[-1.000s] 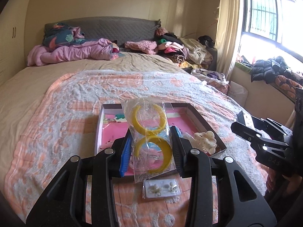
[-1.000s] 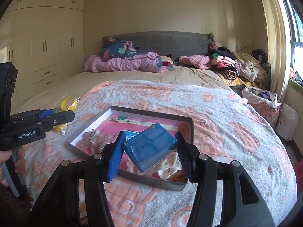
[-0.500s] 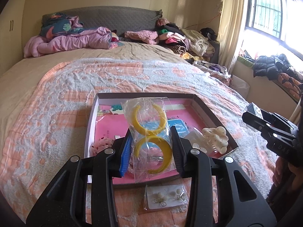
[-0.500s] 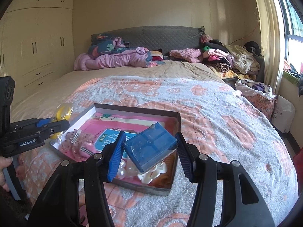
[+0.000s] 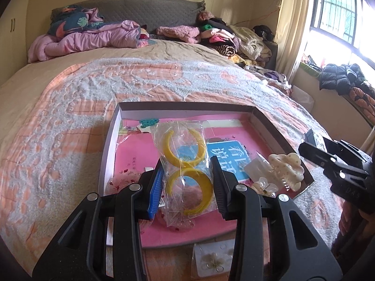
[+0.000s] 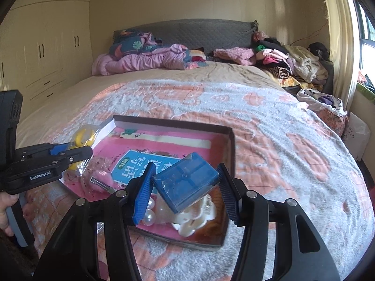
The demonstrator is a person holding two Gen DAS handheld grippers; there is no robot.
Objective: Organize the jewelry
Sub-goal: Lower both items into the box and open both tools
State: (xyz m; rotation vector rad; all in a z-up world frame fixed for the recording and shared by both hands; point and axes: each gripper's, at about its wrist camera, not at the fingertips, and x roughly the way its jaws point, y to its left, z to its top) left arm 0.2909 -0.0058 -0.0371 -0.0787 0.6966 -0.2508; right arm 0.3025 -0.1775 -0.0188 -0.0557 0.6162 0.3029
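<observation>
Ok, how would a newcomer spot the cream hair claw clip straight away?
Find the shallow box with the pink floor on the bedspread. Look in its near right corner, beside the right gripper. The hair claw lies there: cream, lobed like a flower, far bulkier than the small flat packets beside it.

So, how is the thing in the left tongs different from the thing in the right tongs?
The left tongs hold a clear bag of yellow rings, soft, flat and see-through; the right tongs hold a blue box, hard, blocky and hiding its contents. The bag stands upright; the box sits tilted. Both are gripped above the shallow tray.
</observation>
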